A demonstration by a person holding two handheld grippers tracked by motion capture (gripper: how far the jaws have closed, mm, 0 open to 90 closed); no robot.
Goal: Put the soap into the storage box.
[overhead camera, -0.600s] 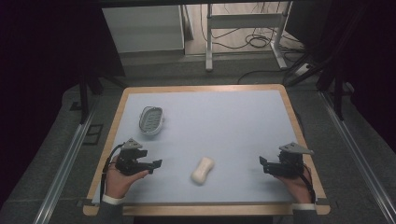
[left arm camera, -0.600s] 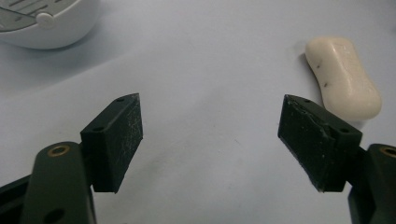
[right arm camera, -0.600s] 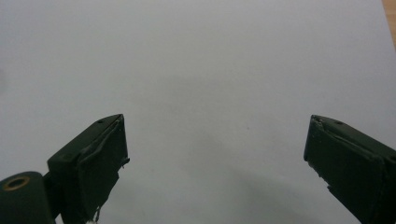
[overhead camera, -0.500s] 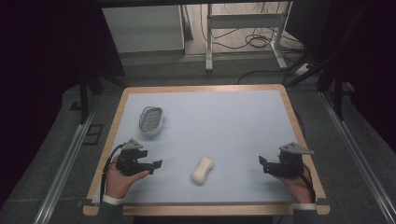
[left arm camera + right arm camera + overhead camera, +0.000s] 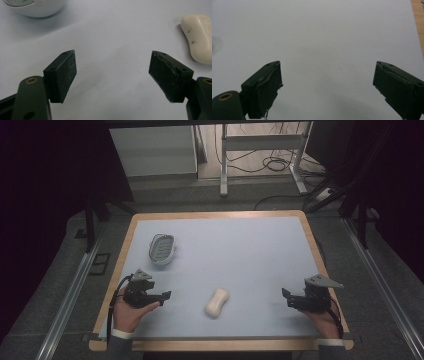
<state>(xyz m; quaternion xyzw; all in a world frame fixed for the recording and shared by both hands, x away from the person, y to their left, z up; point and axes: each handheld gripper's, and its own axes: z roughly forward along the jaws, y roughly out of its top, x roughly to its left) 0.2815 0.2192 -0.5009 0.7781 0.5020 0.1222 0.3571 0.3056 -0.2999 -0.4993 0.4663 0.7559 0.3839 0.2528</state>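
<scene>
The left gripper (image 5: 165, 295) rests low over the pale blue-grey mat (image 5: 240, 245), its two blocky black jaws spread wide with nothing but bare mat between them; in the left gripper view (image 5: 112, 66) their flat rubbery pads look scuffed and finely scratched, each block drilled with small screw holes and joined to a dark arm with a brass-coloured rivet. Just ahead and to the right of this gripper's jaws lies the soap bar (image 5: 217, 302), a smooth, cream-white lump with rounded ends and a slight waist, apart from the pads; up close (image 5: 198, 37) its matte surface carries a few thin dark nicks. Farther ahead and to the left sits the soap dish (image 5: 162, 249), an oval, pale grey, glossy plastic shell with a ribbed inner tray, its curved underside catching light in the left gripper view (image 5: 35, 7). The right gripper (image 5: 286, 299) rests well apart from the soap, across the mat, its jaws likewise wide and empty (image 5: 327, 80), the pad edges worn and slightly frayed. The mat is smooth and even, framed by a light wooden table edge (image 5: 127, 245).
</scene>
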